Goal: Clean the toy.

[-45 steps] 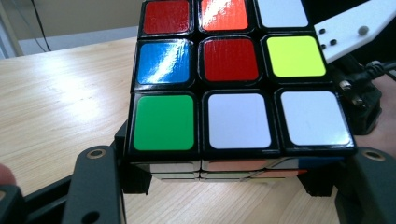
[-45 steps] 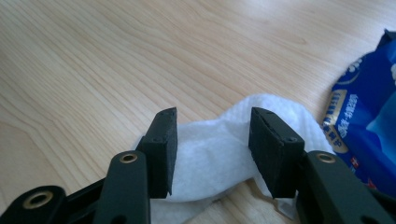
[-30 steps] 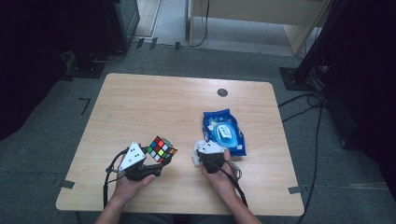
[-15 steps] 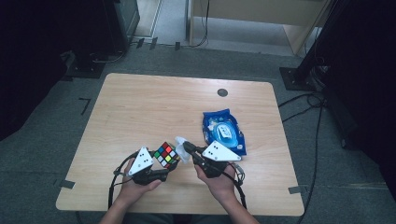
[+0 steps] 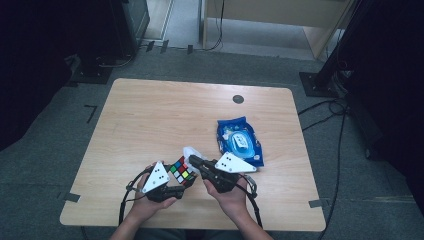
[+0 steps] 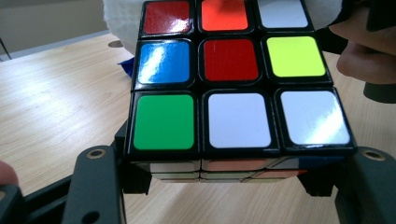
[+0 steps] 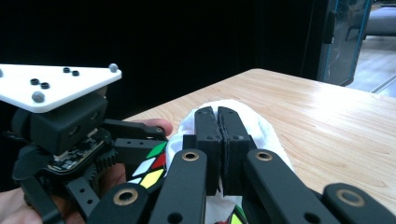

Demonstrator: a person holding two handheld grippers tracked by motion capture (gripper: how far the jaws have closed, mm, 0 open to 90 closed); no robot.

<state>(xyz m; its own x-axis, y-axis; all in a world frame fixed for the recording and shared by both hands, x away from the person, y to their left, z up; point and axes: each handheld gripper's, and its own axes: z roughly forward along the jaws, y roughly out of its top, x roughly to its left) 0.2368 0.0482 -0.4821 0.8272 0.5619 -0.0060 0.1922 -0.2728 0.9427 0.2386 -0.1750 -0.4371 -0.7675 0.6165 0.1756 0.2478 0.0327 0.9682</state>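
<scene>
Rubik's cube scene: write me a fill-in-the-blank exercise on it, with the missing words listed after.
1. The left claw is shut on the ____.
2. The right claw pinches a white ____ beside the Rubik's cube.
3. The blue wet wipes pack lies flat on the ____ table.
4. The centre sticker on the cube face seen in the left gripper view is ____.

Missing words: Rubik's cube; wipe; wooden; red

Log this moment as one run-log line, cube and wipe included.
left gripper: shut on puzzle cube | right gripper: shut on white wipe, at cube | wipes pack: on table
</scene>
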